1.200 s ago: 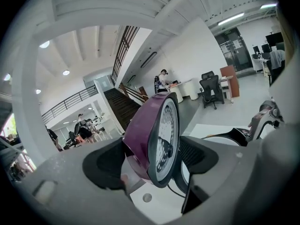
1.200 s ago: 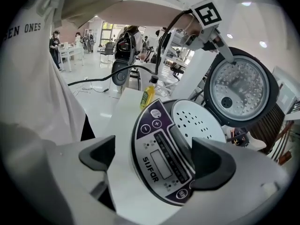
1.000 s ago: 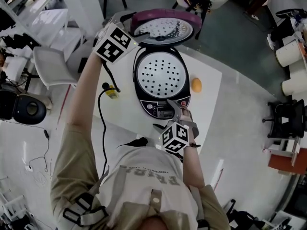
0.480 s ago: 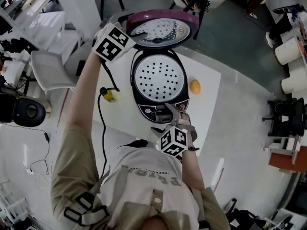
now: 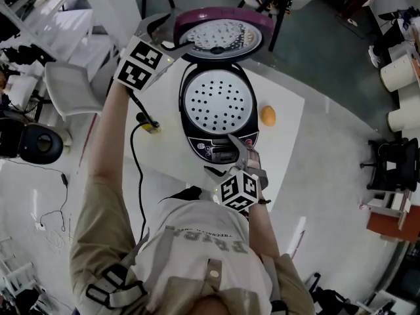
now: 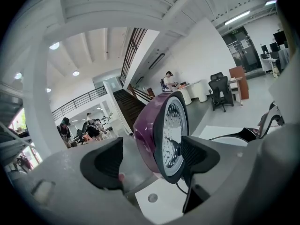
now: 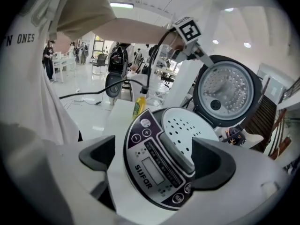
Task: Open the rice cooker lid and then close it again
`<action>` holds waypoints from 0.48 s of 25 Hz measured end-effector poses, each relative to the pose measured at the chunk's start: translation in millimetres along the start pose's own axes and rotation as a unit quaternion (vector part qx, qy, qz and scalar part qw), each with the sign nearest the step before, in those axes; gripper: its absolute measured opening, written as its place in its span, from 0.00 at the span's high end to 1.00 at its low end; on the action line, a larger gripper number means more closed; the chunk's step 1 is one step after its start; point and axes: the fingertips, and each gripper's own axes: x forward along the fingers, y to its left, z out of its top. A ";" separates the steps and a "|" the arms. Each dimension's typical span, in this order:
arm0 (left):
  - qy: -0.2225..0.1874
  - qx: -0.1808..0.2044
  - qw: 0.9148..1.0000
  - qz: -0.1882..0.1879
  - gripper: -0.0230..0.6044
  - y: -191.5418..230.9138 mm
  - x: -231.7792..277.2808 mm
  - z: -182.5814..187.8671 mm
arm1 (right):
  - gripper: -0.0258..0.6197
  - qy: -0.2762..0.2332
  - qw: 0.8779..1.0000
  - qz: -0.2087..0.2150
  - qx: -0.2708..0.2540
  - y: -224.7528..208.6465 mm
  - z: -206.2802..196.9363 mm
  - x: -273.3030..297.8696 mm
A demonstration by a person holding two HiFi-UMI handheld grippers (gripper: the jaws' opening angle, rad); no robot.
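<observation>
The rice cooker (image 5: 218, 104) stands on the white table (image 5: 289, 120), its perforated inner plate showing. Its purple lid (image 5: 220, 35) is raised at the far side. My left gripper (image 5: 164, 35) is at the lid's left rim with its jaws opening. In the left gripper view the lid (image 6: 161, 137) stands upright just beyond the pads (image 6: 199, 153), and nothing is pressed between them. My right gripper (image 5: 235, 151) is open at the cooker's front. In the right gripper view its jaws (image 7: 154, 161) straddle the control panel (image 7: 154, 163) without gripping it.
A small orange ball (image 5: 268, 115) lies on the table right of the cooker. A yellow bottle (image 5: 150, 126) and a black power cable (image 5: 134, 169) are at the left. A white chair (image 5: 69, 87) stands left of the table, and more chairs beyond it.
My left gripper has drawn back to the left, off the lid's rim, and its jaws have widened. The lid stays raised. My right gripper has hardly moved.
</observation>
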 end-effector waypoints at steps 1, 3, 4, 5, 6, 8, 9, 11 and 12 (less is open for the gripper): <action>-0.004 -0.005 1.000 0.009 0.32 0.4 -6.0 0.3 | 0.21 -0.019 1.000 -0.009 0.014 -4.3 4.8 -5.1; -0.011 -0.014 1.000 0.026 0.32 -0.7 -18.9 0.9 | 0.21 -0.061 0.997 -0.024 0.047 -14.3 14.8 -17.9; -0.013 -0.015 0.999 0.034 0.32 -2.3 -25.3 1.2 | 0.21 -0.083 0.994 -0.030 0.063 -19.8 19.6 -25.2; -0.015 -0.014 0.999 0.040 0.32 -4.7 -31.2 1.3 | 0.21 -0.105 0.991 -0.035 0.077 -25.6 24.5 -33.0; -0.014 -0.011 0.999 0.045 0.32 -7.5 -36.3 1.1 | 0.22 -0.128 0.987 -0.038 0.089 -31.9 29.8 -41.0; -0.007 -0.005 0.999 0.052 0.32 -12.8 -45.1 0.4 | 0.22 -0.169 0.979 -0.041 0.107 -46.8 37.8 -57.4; -0.003 -0.004 0.998 0.055 0.32 -15.3 -49.5 0.9 | 0.22 -0.182 0.975 -0.044 0.116 -55.6 38.6 -65.7; 0.002 -0.004 0.998 0.060 0.32 -20.3 -58.9 4.0 | 0.22 -0.197 0.972 -0.053 0.119 -76.0 37.2 -83.1; 0.005 -0.004 0.998 0.063 0.32 -22.7 -63.9 6.4 | 0.22 -0.201 0.971 -0.060 0.113 -87.5 36.6 -92.1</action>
